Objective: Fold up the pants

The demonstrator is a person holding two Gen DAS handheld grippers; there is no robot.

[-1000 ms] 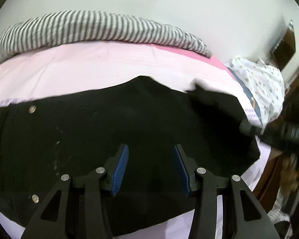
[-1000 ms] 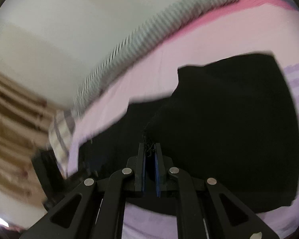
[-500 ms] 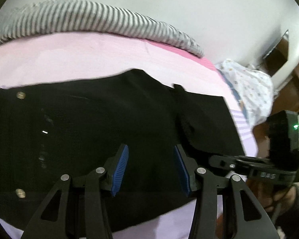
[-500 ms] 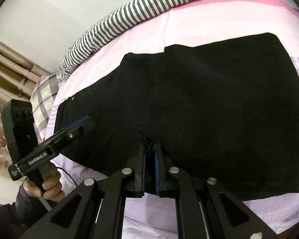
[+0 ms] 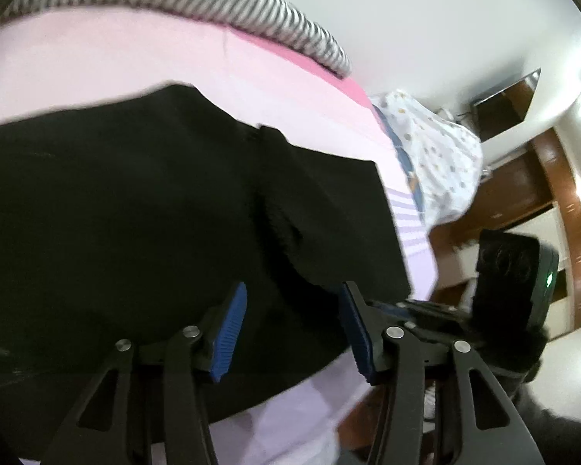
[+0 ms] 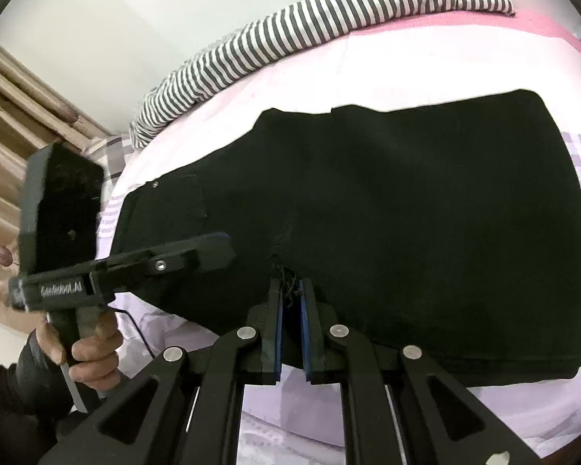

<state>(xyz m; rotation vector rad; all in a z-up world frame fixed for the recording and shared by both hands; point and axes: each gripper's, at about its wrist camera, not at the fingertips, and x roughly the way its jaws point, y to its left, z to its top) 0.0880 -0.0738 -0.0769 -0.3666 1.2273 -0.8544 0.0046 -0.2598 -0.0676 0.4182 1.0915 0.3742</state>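
The black pants (image 6: 406,201) lie flat on the pink bed (image 6: 387,66), folded into a broad slab. Their long axis runs across the bed, side to side, with the waist and back pocket toward the left and the folded edge toward the right.

The right tongs (image 6: 290,302) sit at the near edge of the pants, blue pads (image 6: 277,333) drawn narrow with a slim gap, a few frayed threads of the hem between the tips; whether they pinch cloth I cannot tell.

The left tongs (image 5: 290,333) stand wide apart over the pants, holding nothing.

A striped blanket (image 6: 329,27) runs along the far side of the bed. A spotted cloth (image 5: 434,155) hangs off its end.
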